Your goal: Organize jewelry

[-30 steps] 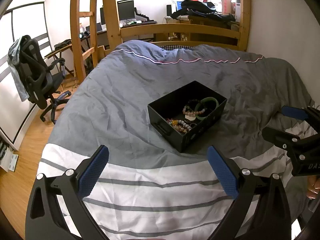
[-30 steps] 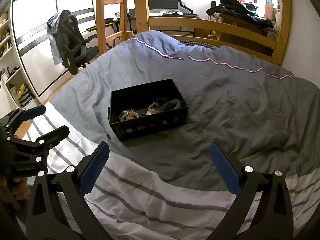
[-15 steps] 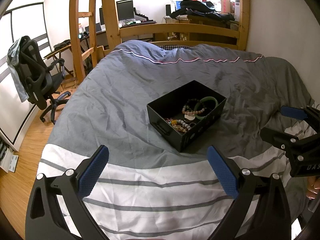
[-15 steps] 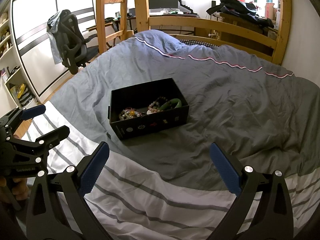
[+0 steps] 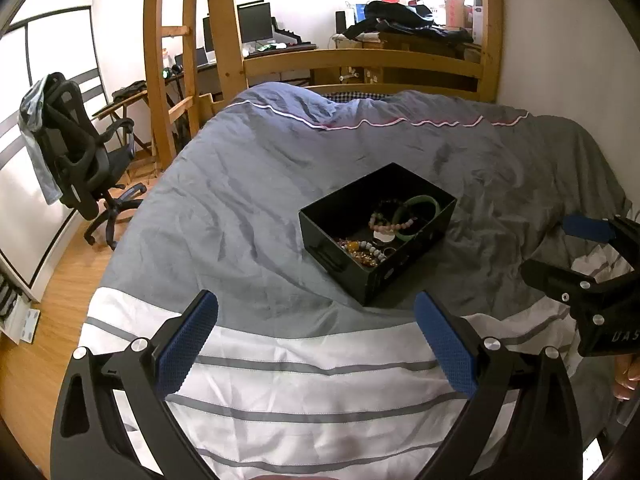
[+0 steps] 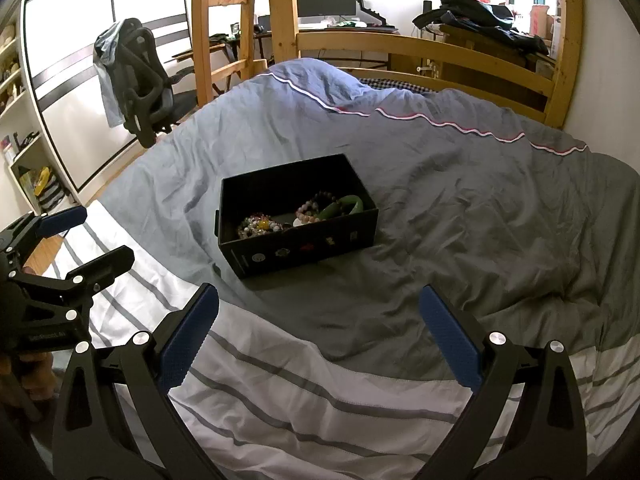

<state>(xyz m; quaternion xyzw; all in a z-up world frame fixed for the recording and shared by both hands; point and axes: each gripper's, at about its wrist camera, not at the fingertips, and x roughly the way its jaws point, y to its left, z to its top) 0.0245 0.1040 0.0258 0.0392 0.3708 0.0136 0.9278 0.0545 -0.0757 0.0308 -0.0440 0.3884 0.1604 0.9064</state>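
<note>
black card walls of the open box (image 5: pixel 404 256) keep the jewelry together on the grey duvet of the bed (image 5: pixel 248 200), which is soft and creased, so loose pieces would likely sink into folds if laid out bare. from my left camera the box sits at about one o'clock, beyond my fingers; from my right camera it sits at about eleven o'clock. inside it, a green bangle (image 5: pixel 418 216) leans toward the far right corner, a pink bead bracelet (image 5: pixel 384 220) lies touching it, and a tangle of amber and mixed beads (image 6: pixel 258 226) is heaped at the near left end, all in one undivided space. my left hand-held gripper (image 5: pixel 316 344) hangs over the white striped fold of the duvet with its blue pads (image 5: pixel 188 340) spread wide and nothing between them; my right hand-held gripper (image 6: pixel 318 340) is the same, wide apart and empty, held back from the box on its other side. i judge both are kept low and back so each camera sees into the box. no piece lies on the bed outside the box; that would fit jewelry gathered in, or jewelry waiting to be sorted out.
</note>
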